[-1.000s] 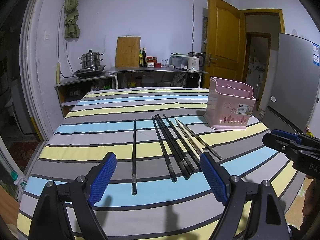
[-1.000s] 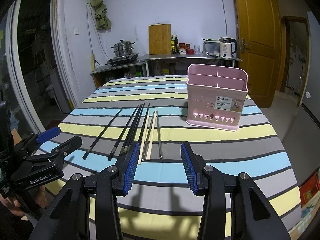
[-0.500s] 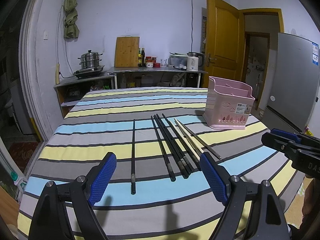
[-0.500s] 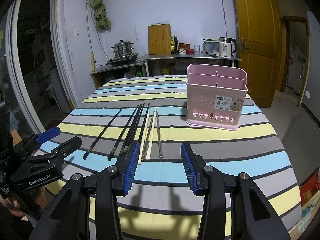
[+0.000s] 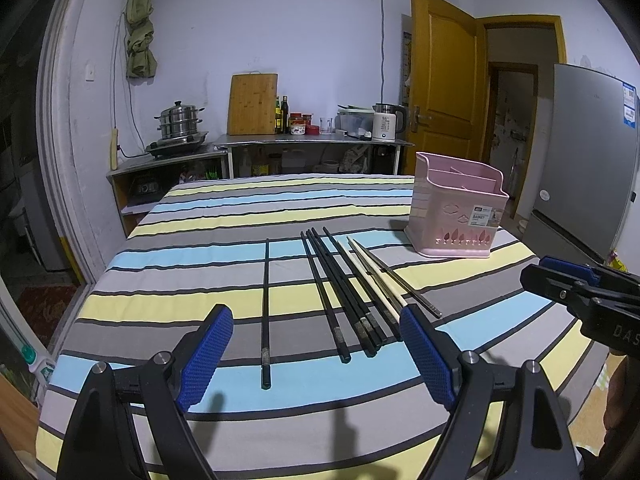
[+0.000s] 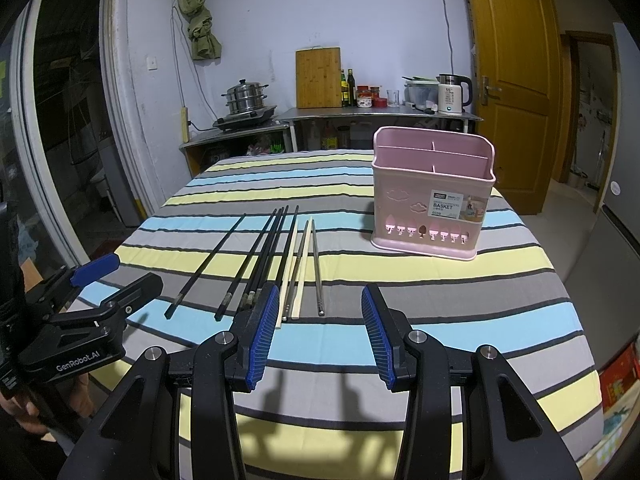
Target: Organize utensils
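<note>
I had the left gripper (image 5: pixel 316 354) spread wide and the right gripper (image 6: pixel 318 334) parted too, both holding nothing above the near edge of the striped tablecloth (image 6: pixel 420 280). The chopsticks (image 6: pixel 276 256) lay loose side by side on it, the pink basket (image 6: pixel 432 200) standing well apart to their right

Chopsticks (image 6: pixel 276 256) beside basket (image 6: pixel 432 196) (pink)
</note>
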`<state>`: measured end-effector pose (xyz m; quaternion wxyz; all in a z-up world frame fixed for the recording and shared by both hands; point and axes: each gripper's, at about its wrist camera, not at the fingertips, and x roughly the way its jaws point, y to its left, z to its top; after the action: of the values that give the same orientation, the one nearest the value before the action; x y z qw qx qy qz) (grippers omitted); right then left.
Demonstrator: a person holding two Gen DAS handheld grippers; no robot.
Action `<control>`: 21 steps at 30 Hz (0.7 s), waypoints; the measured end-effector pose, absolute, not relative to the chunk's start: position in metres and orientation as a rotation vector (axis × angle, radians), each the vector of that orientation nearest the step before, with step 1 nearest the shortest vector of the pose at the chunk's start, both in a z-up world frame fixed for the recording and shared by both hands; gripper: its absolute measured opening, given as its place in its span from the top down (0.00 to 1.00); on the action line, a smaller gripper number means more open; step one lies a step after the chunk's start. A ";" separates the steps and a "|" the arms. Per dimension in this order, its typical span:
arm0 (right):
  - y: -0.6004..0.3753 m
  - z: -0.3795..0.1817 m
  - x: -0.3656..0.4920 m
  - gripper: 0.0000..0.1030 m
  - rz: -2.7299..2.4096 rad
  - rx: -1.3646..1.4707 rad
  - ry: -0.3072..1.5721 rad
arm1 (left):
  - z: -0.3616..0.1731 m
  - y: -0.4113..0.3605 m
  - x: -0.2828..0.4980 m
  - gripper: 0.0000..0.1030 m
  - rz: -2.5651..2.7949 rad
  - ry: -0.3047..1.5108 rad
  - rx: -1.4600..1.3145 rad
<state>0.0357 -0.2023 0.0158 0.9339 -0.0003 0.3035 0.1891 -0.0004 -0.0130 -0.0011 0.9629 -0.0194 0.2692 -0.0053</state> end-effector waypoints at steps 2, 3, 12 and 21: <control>-0.201 0.014 0.035 0.57 0.385 -0.002 0.621 | -0.001 -0.013 -0.001 0.17 -0.014 0.548 -0.040; -0.201 0.014 0.036 0.57 0.386 -0.002 0.622 | -0.001 -0.013 0.000 0.17 -0.015 0.550 -0.039; -0.195 0.010 0.042 0.57 0.388 -0.009 0.635 | -0.007 -0.001 0.009 0.17 -0.046 0.582 -0.074; -0.185 0.003 0.066 0.57 0.408 -0.023 0.666 | -0.021 0.017 0.044 0.22 -0.028 0.665 -0.058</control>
<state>0.0662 -0.1854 0.0032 0.9246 -0.0111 0.3247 0.1989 0.0440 0.0170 -0.0207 0.9447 -0.0287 0.3264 -0.0135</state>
